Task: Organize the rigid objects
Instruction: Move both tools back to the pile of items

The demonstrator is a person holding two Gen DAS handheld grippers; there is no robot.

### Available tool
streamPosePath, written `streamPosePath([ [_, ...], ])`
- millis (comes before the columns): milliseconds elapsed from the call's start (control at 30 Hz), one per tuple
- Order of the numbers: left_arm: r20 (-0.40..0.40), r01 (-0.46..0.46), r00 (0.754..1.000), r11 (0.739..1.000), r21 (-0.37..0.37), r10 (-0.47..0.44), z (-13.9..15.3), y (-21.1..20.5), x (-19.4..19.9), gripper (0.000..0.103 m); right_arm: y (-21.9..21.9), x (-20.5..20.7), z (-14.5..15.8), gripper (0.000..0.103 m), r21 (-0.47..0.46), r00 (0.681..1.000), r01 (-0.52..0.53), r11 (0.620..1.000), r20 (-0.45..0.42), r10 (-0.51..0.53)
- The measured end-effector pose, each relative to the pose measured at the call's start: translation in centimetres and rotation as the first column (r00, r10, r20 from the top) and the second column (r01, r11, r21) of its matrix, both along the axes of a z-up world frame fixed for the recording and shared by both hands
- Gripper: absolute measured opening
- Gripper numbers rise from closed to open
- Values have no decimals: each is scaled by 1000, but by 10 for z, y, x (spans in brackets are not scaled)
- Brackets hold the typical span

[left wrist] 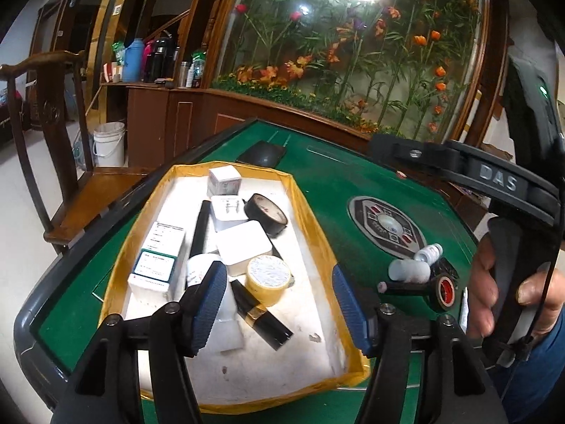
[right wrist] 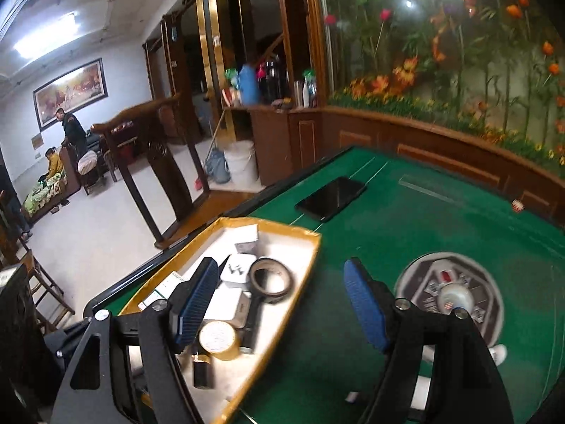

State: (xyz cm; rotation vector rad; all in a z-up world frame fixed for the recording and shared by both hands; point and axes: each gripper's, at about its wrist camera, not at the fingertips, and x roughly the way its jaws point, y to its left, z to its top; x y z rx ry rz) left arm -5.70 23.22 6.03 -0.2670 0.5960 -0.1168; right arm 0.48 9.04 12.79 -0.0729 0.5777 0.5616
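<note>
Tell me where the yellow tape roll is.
In the left wrist view the yellow tape roll lies inside the yellow-rimmed tray, near its middle, against the white square box and above the black tube.

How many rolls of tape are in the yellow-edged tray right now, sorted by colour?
Black tape: 1
Yellow tape: 1
Total in the tray: 2
</note>
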Motion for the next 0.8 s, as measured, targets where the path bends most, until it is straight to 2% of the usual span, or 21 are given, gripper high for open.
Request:
streamPosePath([
  [100, 7, -2, 1000, 999, 39, 2, 3, -8, -3, 74, -27, -9, 0, 73, 27, 998, -16, 1000, 55, 15],
  [167, 14, -3, 1000, 999, 50, 2, 4, -12, -5, 77, -44, -10, -2, 73, 46, 999, -23, 999, 48, 20],
  [300, 32, 8, 999, 999, 35, -9, 8, -18, -9, 77, -91, -8, -14, 73, 113, 998, -25, 993, -60, 32],
  [433, 44, 29, 999, 999, 34, -30, 11, -29, -11, 77, -129, -15, -32, 73, 40, 995, -3, 999, -95, 7],
  [500, 43, 44, 998, 999, 27, -45, 12, -37, -13, 79, -146, -16, -39, 73, 37, 992, 18, 999, -124, -13],
  [600, 33, 41, 999, 999, 21, -42, 8, -50, -17, 86, -176, -10, -47, 73, 91, 982, 56, 994, -188, -38],
  [667, 50, 74, 996, 997, 13, -74, 8, -60, -19, 87, -193, 0, -49, 73, 139, 971, 84, 987, -233, -50],
  [733, 37, 112, 993, 993, 33, -113, 5, -74, -18, 87, -202, 9, -55, 73, 216, 957, 83, 973, -288, -18],
  [800, 28, 133, 990, 989, 62, -135, 2, -88, -17, 87, -201, 10, -65, 73, 236, 945, 72, 969, -327, 9],
])
